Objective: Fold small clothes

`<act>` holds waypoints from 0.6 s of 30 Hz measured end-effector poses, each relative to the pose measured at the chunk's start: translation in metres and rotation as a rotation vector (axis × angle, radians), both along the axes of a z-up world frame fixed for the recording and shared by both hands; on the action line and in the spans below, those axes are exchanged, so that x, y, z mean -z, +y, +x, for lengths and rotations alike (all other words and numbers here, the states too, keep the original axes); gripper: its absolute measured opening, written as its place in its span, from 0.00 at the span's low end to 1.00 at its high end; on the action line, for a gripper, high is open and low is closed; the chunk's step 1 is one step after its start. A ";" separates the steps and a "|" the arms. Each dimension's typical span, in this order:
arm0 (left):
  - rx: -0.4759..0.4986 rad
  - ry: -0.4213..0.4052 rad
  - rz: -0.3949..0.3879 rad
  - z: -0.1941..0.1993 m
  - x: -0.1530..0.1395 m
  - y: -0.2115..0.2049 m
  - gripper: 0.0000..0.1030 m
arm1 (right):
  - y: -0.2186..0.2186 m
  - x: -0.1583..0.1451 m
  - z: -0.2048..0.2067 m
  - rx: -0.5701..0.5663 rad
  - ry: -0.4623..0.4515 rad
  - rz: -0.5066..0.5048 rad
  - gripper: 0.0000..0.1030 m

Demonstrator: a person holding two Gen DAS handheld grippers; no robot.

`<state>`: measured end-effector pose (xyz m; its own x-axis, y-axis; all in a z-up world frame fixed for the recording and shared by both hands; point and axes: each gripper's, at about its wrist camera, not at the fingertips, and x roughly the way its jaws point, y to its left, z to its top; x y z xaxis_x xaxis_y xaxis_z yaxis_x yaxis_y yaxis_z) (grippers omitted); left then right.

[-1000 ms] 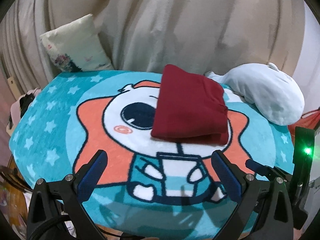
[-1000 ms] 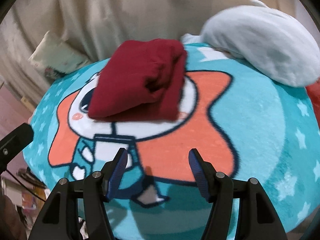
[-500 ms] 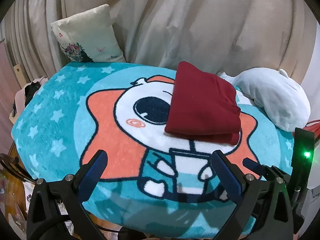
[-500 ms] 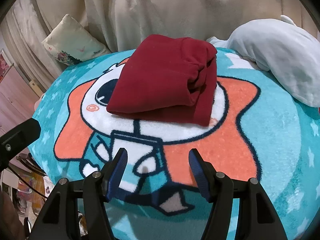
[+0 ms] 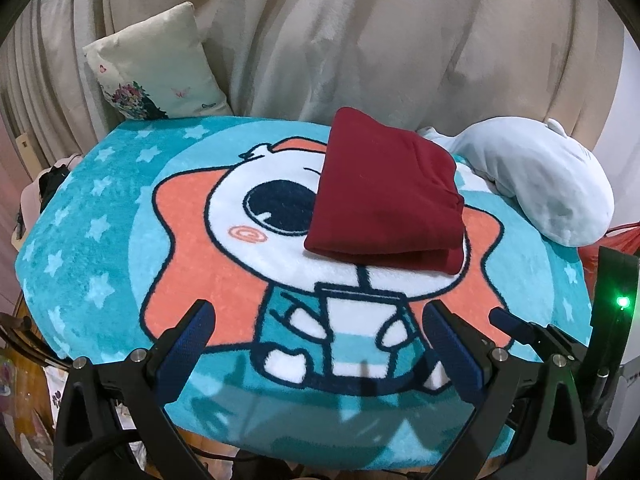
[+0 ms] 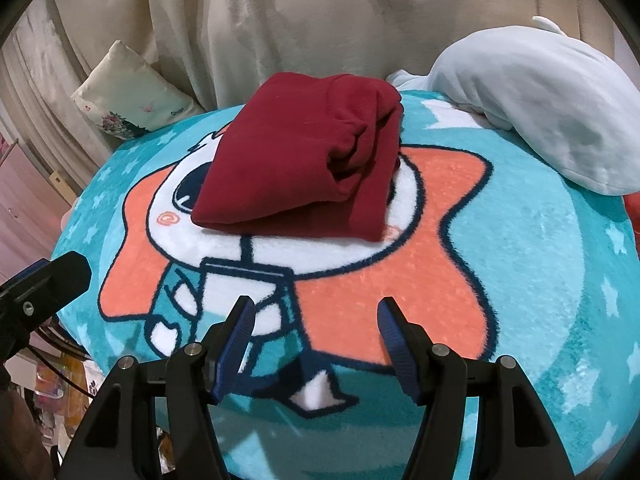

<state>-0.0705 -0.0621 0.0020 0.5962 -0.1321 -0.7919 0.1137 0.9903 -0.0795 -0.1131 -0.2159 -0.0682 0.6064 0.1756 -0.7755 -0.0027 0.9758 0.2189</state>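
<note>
My left claw (image 5: pixel 318 334) hangs with its blue pads spread wide and nothing between them; my right claw (image 6: pixel 316 330) is likewise apart and empty, both low over the near edge of the teal cartoon blanket (image 5: pixel 100 216). Beyond them, well clear of either claw, the dark red garment (image 5: pixel 384 196) lies folded into a thick rectangle on the blanket's white cartoon face. I judge it soft, light and a bit bulky, likely fleece, so the layers may slide or spring open. From the right wrist view the open layers bunch on its right side (image 6: pixel 360 148); I would pinch the whole stack there or at the near fold. Farther back lie a pale blue plush (image 6: pixel 532 108), a floral cushion (image 5: pixel 156 68) and beige curtains (image 5: pixel 360 40).
</note>
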 end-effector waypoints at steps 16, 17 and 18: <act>-0.021 0.007 -0.002 -0.002 0.001 0.004 1.00 | 0.001 0.000 0.001 -0.024 -0.004 0.002 0.66; -0.023 0.007 -0.002 -0.002 0.002 0.004 1.00 | 0.001 0.000 0.001 -0.025 -0.004 0.002 0.66; -0.025 0.008 -0.002 -0.002 0.002 0.004 1.00 | 0.001 0.000 0.001 -0.024 -0.005 0.001 0.66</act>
